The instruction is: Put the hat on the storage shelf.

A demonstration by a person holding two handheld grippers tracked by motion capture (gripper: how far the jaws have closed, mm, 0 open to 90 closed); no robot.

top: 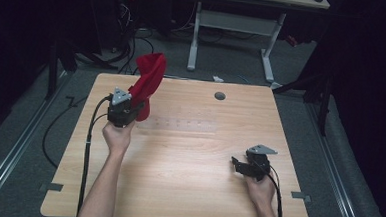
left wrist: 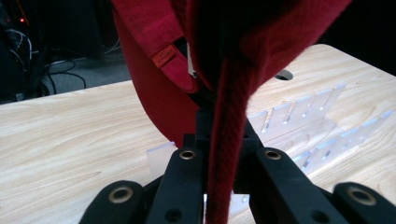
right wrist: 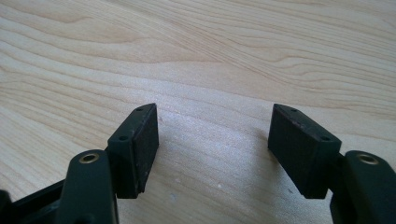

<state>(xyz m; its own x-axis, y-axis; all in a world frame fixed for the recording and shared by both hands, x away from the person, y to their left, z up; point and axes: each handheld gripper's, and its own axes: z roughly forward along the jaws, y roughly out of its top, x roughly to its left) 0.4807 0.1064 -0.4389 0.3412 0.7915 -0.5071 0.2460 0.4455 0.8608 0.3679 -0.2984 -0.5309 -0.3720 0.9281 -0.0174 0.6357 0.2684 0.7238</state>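
Left gripper [top: 131,104] held a red cloth [top: 148,77] above the far-left light wood counter [top: 187,188], jaws pinching it. Right gripper [top: 239,165] sat near-right, jaws spread, empty. Dark room; grey floor [top: 224,52], cables [top: 129,40] beyond.

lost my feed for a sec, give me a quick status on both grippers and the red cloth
Left gripper shut on red cloth, lifted off table. Right gripper open, empty, low over bare wood. Clear slotted rack beside cloth.
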